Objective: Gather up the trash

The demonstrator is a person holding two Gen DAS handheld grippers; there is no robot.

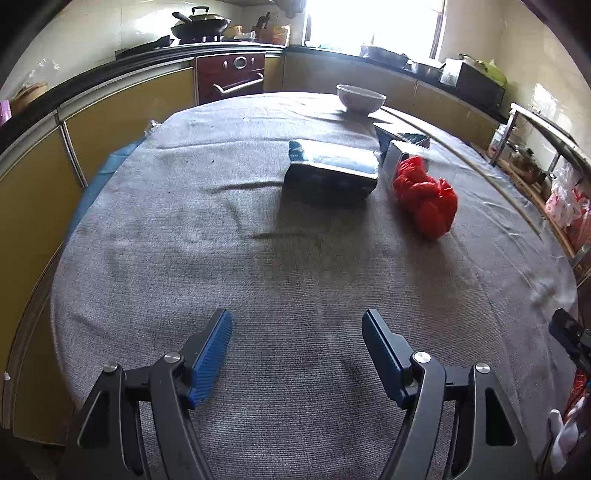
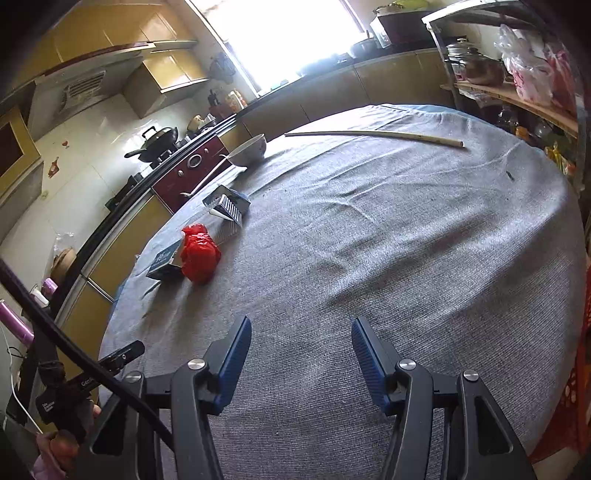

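A crumpled red plastic bag point(image 1: 424, 197) lies on the grey cloth of the round table point(image 1: 258, 280), well ahead and right of my left gripper point(image 1: 297, 323). A dark blue flat packet point(image 1: 332, 171) rests just left of the bag, and a silver striped box point(image 1: 400, 153) stands behind it. My left gripper is open over bare cloth with nothing between its fingers. In the right wrist view the red bag point(image 2: 199, 251), blue packet point(image 2: 164, 260) and striped box point(image 2: 229, 206) sit far to the left. My right gripper point(image 2: 301, 328) is open, nothing in it.
A white bowl point(image 1: 360, 98) stands at the far side of the table, and a long pale stick point(image 2: 373, 134) lies across its far right. Yellow cabinets, a stove with a wok point(image 1: 199, 26) and a cluttered shelf point(image 2: 517, 74) ring the table. The other gripper point(image 2: 92, 376) shows at lower left.
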